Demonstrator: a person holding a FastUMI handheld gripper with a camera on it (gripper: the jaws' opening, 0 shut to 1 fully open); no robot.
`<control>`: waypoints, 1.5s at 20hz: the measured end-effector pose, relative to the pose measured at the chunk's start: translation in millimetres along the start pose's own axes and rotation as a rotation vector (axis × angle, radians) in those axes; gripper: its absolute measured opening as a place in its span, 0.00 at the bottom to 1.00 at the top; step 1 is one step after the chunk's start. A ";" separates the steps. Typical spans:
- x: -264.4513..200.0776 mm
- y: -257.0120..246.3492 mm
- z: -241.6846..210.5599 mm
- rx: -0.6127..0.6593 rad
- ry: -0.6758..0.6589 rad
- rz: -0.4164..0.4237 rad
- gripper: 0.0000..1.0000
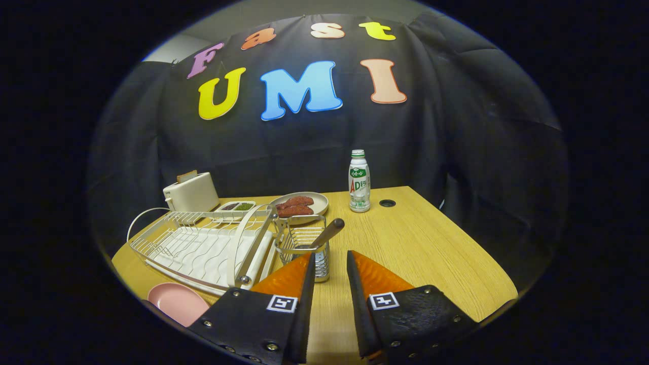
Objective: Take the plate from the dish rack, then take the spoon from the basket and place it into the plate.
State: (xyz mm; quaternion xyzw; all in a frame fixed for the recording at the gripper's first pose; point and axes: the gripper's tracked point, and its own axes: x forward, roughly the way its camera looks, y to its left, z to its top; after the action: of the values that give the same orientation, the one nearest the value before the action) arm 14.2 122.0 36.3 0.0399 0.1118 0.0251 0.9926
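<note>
A pink plate (177, 302) lies flat on the wooden table (431, 253), in front of the white wire dish rack (203, 246) and left of my fingers. The wire basket (304, 243) hangs on the rack's right end, just ahead of my left finger. A spoon stands in it, its dark handle (329, 230) leaning right and up out of the top. My gripper (330, 258) hovers just short of the basket, open, with a narrow gap and nothing between the fingers.
A white toaster (191, 191) with a slice in it stands behind the rack. Beside it are a small two-part dish (236, 206), a plate of reddish sausages (300, 205) and a white drink bottle (359, 181). A round cable hole (387, 203) sits near the table's far edge.
</note>
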 end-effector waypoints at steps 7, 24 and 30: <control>37.6 5.1 25.4 0.041 -0.101 0.062 0.37; 66.1 35.5 58.5 0.017 -0.096 0.072 0.08; 56.9 31.9 93.4 0.012 -0.119 0.051 0.08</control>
State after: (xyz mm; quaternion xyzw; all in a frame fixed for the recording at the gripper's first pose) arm 89.1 150.3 117.2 0.0503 0.0517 0.0474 0.9963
